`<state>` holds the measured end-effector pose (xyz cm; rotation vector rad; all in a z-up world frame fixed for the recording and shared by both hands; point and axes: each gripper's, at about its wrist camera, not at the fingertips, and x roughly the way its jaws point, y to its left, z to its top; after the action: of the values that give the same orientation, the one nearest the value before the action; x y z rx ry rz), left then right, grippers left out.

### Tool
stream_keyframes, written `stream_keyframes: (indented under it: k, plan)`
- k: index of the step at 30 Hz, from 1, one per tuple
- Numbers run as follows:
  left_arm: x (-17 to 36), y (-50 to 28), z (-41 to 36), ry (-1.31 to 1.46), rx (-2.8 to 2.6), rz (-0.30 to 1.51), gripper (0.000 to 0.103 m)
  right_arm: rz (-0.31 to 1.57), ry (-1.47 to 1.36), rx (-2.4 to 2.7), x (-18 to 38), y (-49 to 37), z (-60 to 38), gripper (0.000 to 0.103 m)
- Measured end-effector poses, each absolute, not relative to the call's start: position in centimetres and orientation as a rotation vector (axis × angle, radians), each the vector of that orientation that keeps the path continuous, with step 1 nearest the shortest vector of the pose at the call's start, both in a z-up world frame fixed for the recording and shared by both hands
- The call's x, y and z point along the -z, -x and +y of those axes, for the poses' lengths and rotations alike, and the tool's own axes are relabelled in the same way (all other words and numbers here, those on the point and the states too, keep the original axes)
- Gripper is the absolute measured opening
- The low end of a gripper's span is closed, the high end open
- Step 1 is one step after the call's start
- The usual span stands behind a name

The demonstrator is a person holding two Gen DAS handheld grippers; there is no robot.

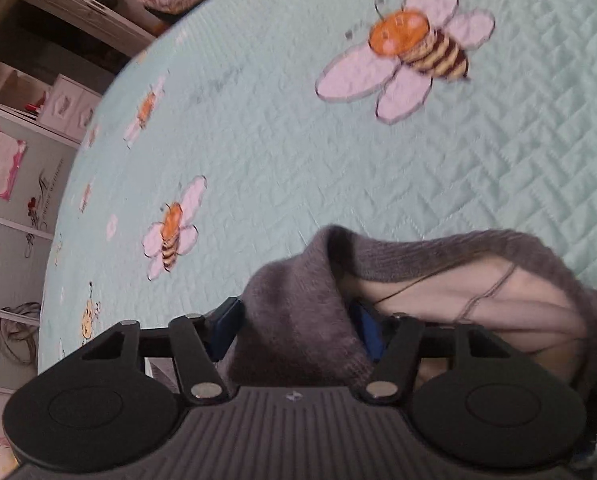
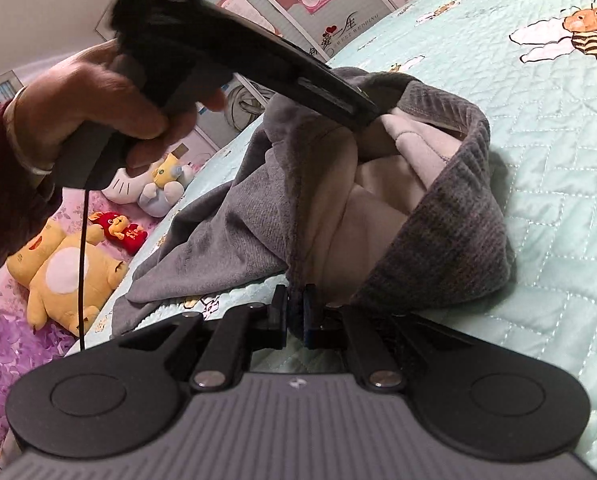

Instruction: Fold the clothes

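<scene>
Fingers (image 2: 288, 312) of the right gripper (image 2: 296, 314) are pinched almost together on a seam edge of the grey garment (image 2: 234, 232), gripping it low at the near side. The left gripper (image 1: 298, 332) has the ribbed edge of the same garment draped between its blue fingers (image 1: 228, 330); they stand wider apart, and whether they truly clamp the cloth is hard to tell under the fabric. Held at two spots like this, the garment is tented up off the bed (image 2: 538, 200), its pale lining (image 2: 378, 208) showing — likely to spread it before a fold.

The quilted mint bed with bee prints lies under the garment. Beside the garment, off the bed's edge, sit a yellow plush toy (image 2: 66, 272), a white plush cat (image 2: 126, 188) and a small red toy (image 2: 122, 232), clear of the work. The person's hand (image 2: 110, 96) grips the left gripper's handle above the garment.
</scene>
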<state>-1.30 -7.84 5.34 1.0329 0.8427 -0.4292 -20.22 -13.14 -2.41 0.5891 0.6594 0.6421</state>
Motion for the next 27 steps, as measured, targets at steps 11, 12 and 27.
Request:
stream_keyframes:
  k: [11,12,27]
  plan:
    - [-17.1,0.8,-2.8,-0.552,0.317,0.571,0.012,0.394,-0.762,-0.536,1.6,22.4,-18.5,0.016]
    - [-17.6,1.2,-2.5,-0.551,0.303,0.534,0.011,0.345,-0.766,-0.506,1.3,23.0,-19.2,0.021]
    - [-23.7,-0.4,-2.4,-0.411,0.183,0.375,0.011,0.142,-0.767,-0.118,1.1,24.1,-22.0,0.057]
